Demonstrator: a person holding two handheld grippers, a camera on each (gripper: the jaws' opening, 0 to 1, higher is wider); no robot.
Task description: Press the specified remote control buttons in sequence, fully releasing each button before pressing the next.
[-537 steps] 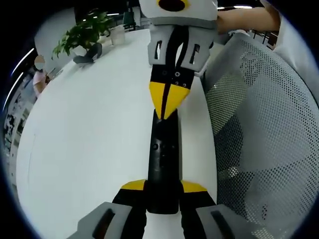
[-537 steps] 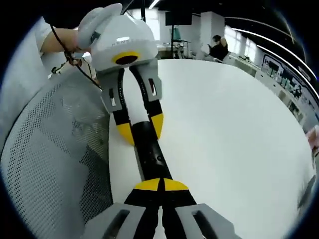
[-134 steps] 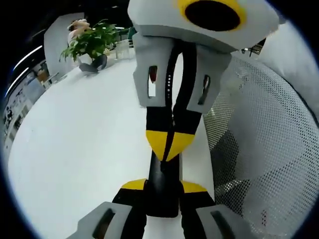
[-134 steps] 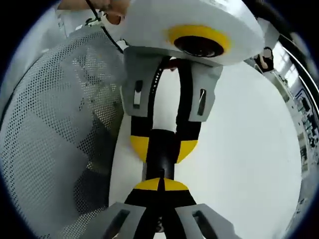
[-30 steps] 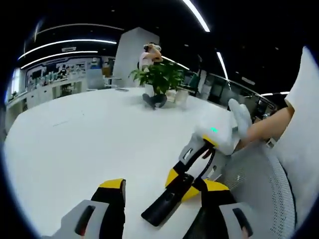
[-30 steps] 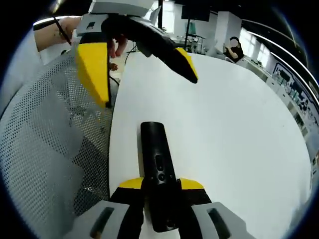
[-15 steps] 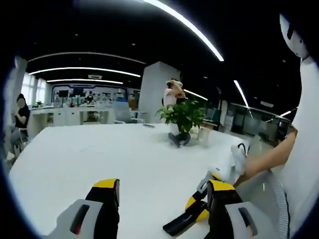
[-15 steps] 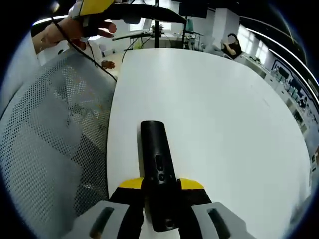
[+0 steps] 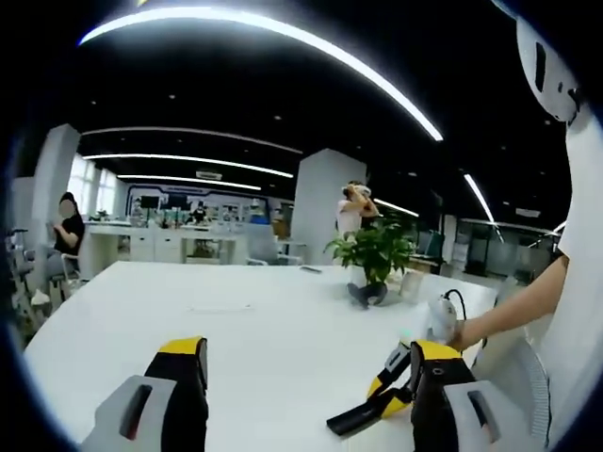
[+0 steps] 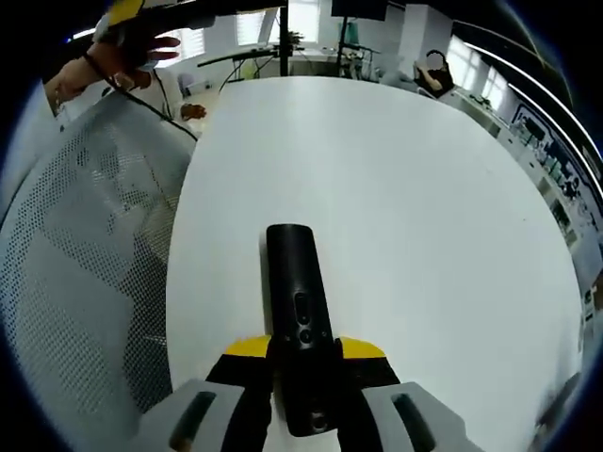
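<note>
a white table [image 9: 236,330] is stretching across the room, a potted plant [image 9: 372,254] is standing at its far end, a person [image 9: 66,231] is sitting beyond, and a mesh chair [image 10: 85,273] is standing beside it.

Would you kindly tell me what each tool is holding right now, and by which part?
The right tool grips the black remote near its lower end; the left tool is open, holding nothing.
</note>
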